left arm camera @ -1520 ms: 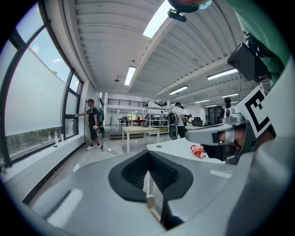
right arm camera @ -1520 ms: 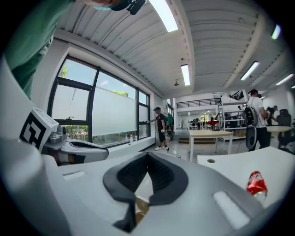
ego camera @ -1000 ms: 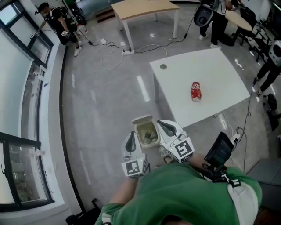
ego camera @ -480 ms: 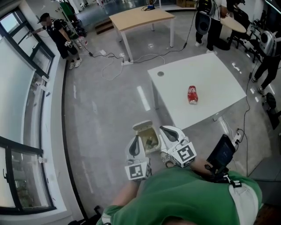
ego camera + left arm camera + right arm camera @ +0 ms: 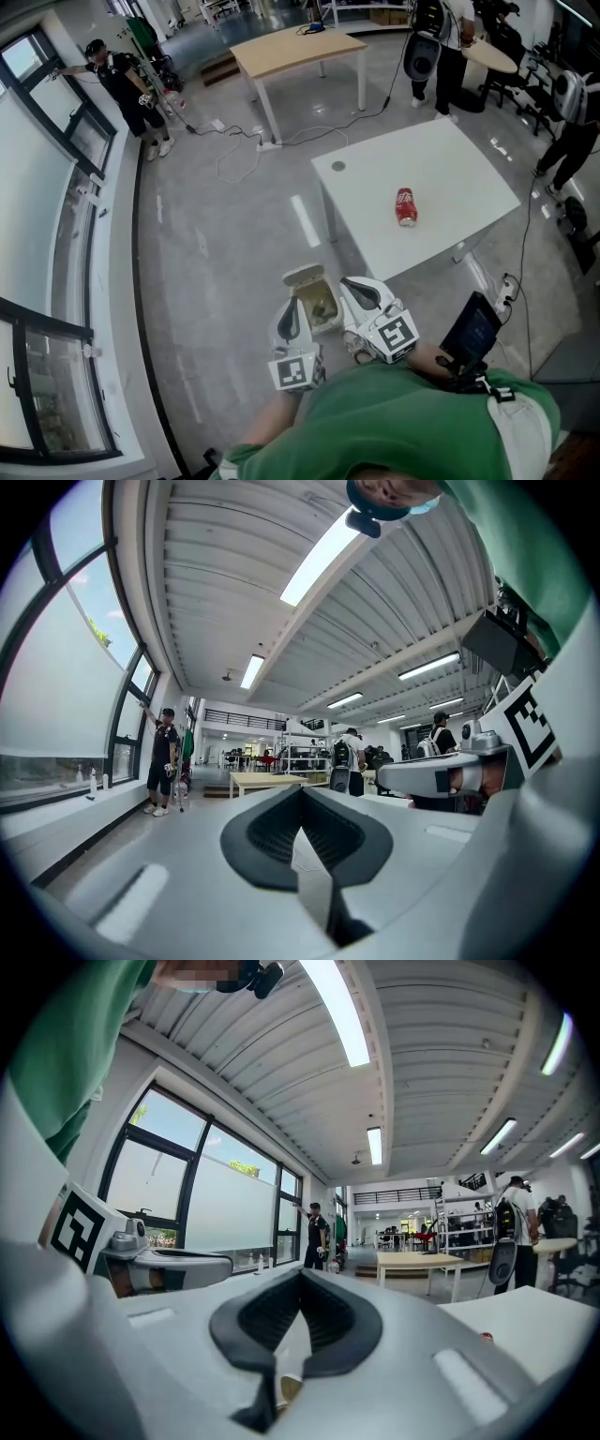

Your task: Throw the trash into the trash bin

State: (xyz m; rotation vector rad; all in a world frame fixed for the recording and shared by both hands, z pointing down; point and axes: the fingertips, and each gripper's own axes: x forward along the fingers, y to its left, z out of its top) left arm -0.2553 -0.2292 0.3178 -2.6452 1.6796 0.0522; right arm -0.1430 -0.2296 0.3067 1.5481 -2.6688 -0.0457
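We look down on a wide grey concrete floor, with a tall run of dark-framed windows along its left edge. On the floor stands a white rectangular table, and well beyond it a light wooden table on white legs. Near the bottom edge is our own green top. Just ahead of it, a small cream trash bin sits on the floor near the white table's closest corner. Its hinged lid is thrown back, and we cannot identify the scraps inside. The left gripper hangs just beside the bin's left side and the right gripper just beside its right, so the bin shows between them. Both point roughly level. In each gripper view the dark pads meet along a thin slit, so the fingers of both are together with nothing caught in them. The red drink can lies on its side on the white table, well apart from the bin and from both grippers.
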